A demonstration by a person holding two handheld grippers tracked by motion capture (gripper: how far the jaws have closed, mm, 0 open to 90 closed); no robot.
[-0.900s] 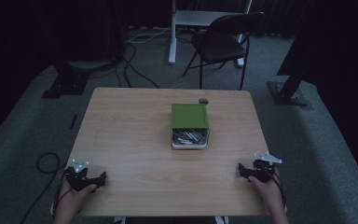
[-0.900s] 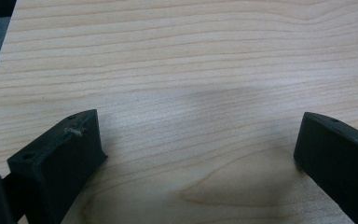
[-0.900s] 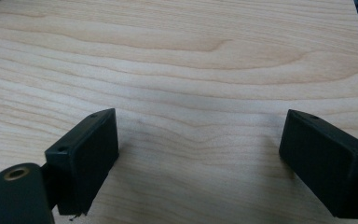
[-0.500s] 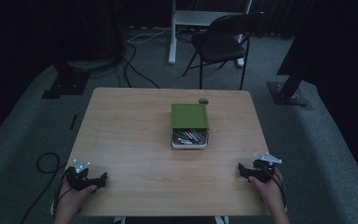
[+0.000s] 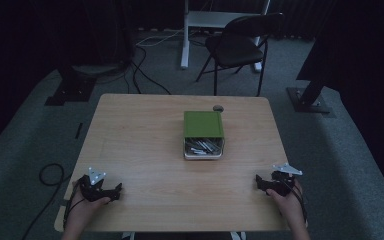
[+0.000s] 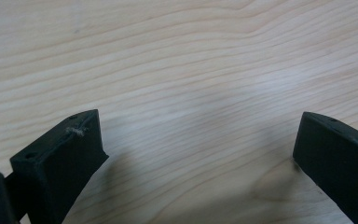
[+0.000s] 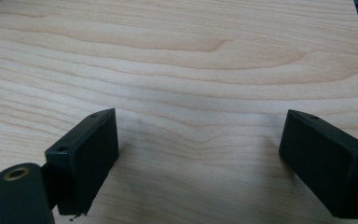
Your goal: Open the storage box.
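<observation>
One green box [image 5: 203, 124] is seen near the middle of the worktop [image 5: 140, 135], slightly toward its far side; its near end is drawn open as a tray [image 5: 203, 149] filled with small grey metal pieces too small to be counted or identified. No label or writing can be read on the box. One small dark round object [image 5: 218, 108] lies just beyond the box's far right corner, near the far edge. Two grippers are held at the near edge, well apart from the box and from each other. The left gripper [image 5: 111, 191] is held by one hand [image 5: 82, 212] at the near left corner, and the right gripper [image 5: 260, 182] by the other hand [image 5: 290, 206] at the near right corner. In the left gripper view the two black jaws are spread wide over bare wood grain, with nothing between them; in the right gripper view the two jaws are likewise spread apart over bare wood. One dark folding chair [image 5: 237, 47] is seen on the floor beyond the worktop.
</observation>
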